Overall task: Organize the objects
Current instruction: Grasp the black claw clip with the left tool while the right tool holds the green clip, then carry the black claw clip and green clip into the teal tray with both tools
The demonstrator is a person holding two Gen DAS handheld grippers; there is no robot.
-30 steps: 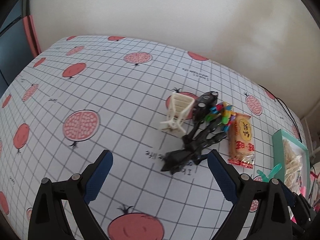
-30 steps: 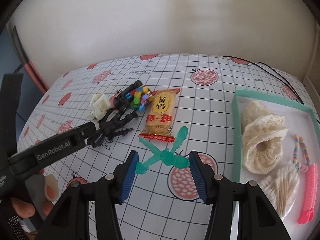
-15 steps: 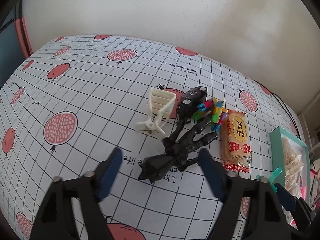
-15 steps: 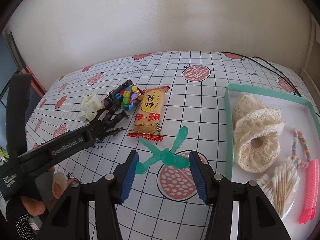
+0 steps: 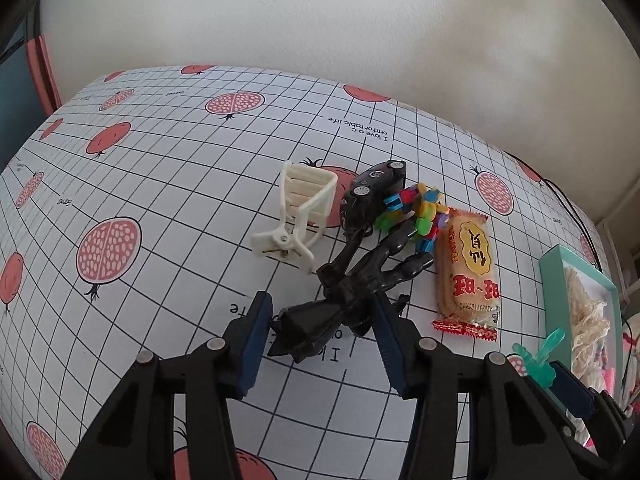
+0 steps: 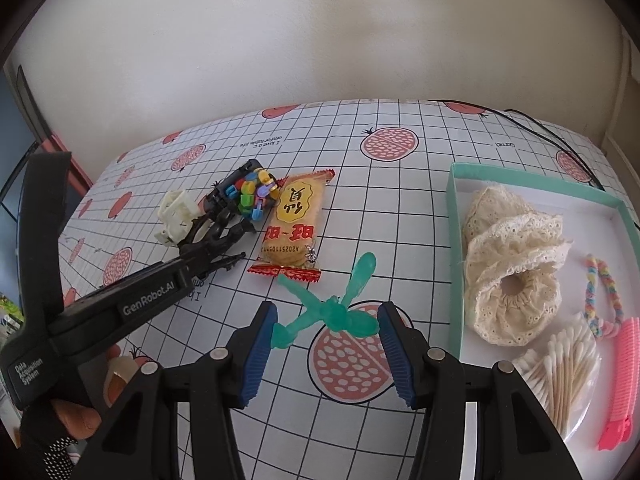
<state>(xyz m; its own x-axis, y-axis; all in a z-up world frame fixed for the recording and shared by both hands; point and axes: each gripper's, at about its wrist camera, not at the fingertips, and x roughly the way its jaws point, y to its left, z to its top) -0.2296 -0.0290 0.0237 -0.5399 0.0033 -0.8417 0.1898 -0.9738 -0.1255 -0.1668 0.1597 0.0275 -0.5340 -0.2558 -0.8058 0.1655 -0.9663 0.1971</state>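
Observation:
A black toy hand (image 5: 320,320) lies on the pomegranate tablecloth, its fingers pointing toward a black toy car (image 5: 372,192). My left gripper (image 5: 322,336) is shut on its wrist end, and both blue pads touch it. In the right wrist view the left gripper's body covers that end of the black toy hand (image 6: 216,240). My right gripper (image 6: 326,332) is shut on a green hair clip (image 6: 332,312), which sits over a pomegranate print. The green hair clip (image 5: 540,356) also shows at the left view's right edge.
A cream claw clip (image 5: 296,216), coloured beads (image 5: 416,208) and a snack packet (image 6: 296,220) crowd the toy hand. A teal tray (image 6: 456,240) at the right holds lace scrunchies (image 6: 516,256), cotton swabs (image 6: 560,372), a braided tie (image 6: 600,292) and a pink comb (image 6: 624,380). A wall stands behind.
My left gripper moved forward over the black toy hand, and its fingers narrowed from wide apart onto the wrist end. The right gripper kept its width and its hold on the green clip.

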